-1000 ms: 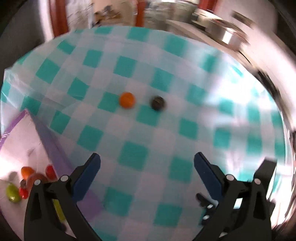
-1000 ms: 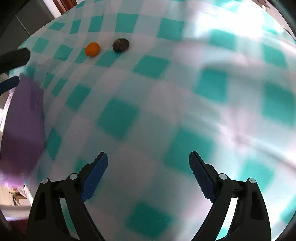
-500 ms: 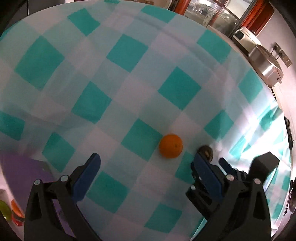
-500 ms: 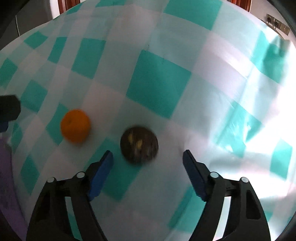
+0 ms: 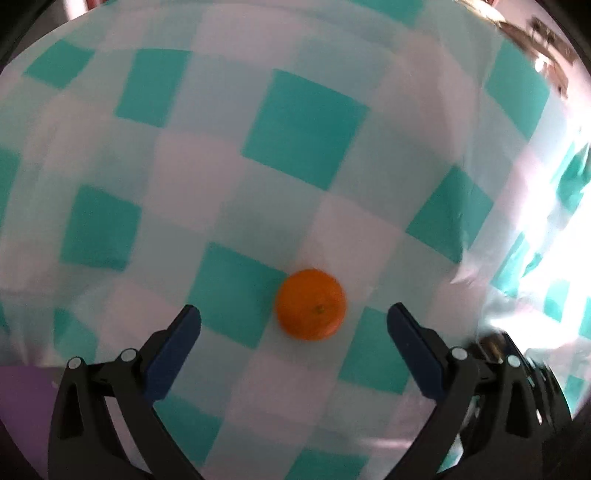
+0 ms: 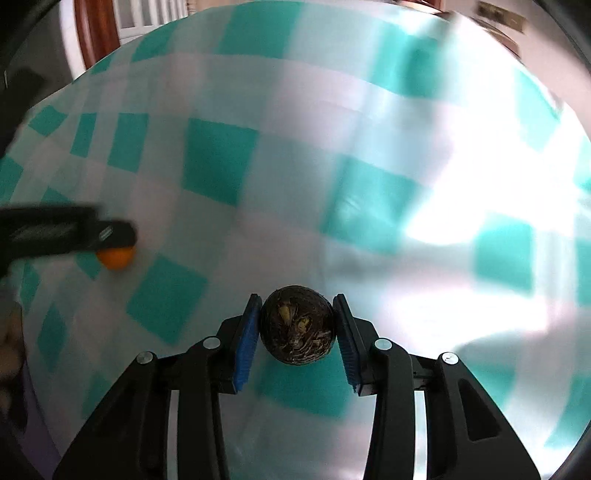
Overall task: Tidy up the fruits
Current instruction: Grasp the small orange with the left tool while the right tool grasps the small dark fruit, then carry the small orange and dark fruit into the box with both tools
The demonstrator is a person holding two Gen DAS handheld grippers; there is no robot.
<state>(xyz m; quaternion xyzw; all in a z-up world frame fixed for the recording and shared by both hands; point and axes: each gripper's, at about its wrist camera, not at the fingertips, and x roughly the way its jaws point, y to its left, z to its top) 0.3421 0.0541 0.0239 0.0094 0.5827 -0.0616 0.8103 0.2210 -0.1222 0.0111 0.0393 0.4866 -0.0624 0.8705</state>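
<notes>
While the right hand-held gripper (image 6: 297,334) has just been closing and now grips the dark, wrinkled round fruit (image 6: 297,325) at lower centre, the left hand-held gripper (image 5: 293,332) stands spread around the small orange citrus fruit (image 5: 311,304), not yet touching it. Both fruits remain to be put away. They lie on a worktop under a teal-and-white checked cloth (image 5: 303,122), glare-lit at right, with the room behind too blurred to read.

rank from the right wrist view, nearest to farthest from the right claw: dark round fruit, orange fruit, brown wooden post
1. Dark round mottled fruit: between the right claw pads, gripped.
2. Small round orange fruit: left, under the left claw's black finger.
3. Brown wooden post: top left, beyond the cloth.
</notes>
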